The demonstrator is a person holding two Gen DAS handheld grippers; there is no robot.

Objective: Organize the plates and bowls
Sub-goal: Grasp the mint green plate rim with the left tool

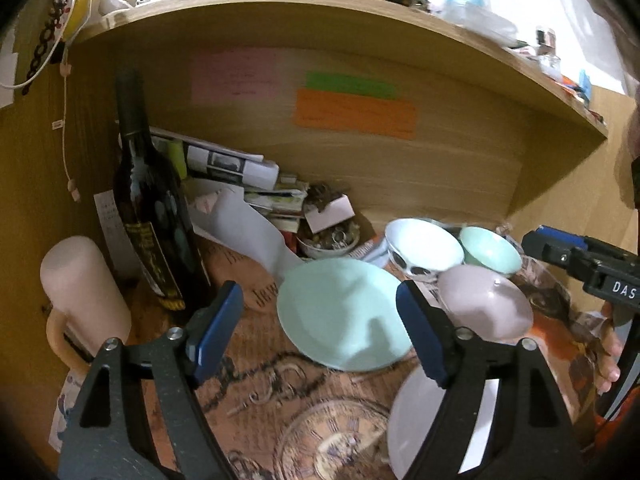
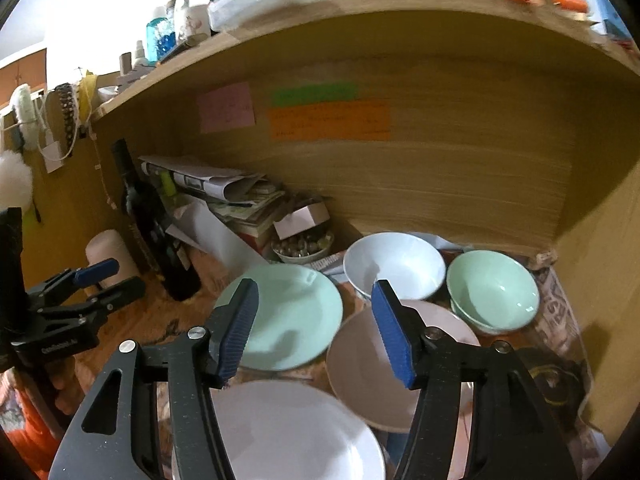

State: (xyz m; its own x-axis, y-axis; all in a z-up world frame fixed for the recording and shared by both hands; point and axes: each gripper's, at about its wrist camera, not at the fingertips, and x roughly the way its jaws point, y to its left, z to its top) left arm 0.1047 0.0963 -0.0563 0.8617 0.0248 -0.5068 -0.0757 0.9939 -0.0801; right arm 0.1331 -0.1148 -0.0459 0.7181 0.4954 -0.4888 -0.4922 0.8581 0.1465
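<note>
Right wrist view: both claws, right claw [image 2: 314, 330] and left claw [image 1: 320, 332], gape empty above the bench [image 1: 256, 384]. Mint plate [image 2: 286, 314], pink plate [image 2: 360, 364] and white plate [image 2: 296, 432] overlap; a sloppy grab could clatter them together.

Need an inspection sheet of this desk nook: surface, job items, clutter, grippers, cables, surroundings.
Surface: printed cloth covers the desk.
Job's things: mint plate, pink plate and white plate lie flat in front; white bowl and mint bowl stand upright behind.
Clutter: dark bottle, pale mug, paper pile, small dish of trinkets.
Grippers: left gripper open, empty; right gripper open, empty.
Cables: white cord hangs at the left wall.
Surroundings: wooden shelf overhead, crowded; sticky notes on the back panel.
</note>
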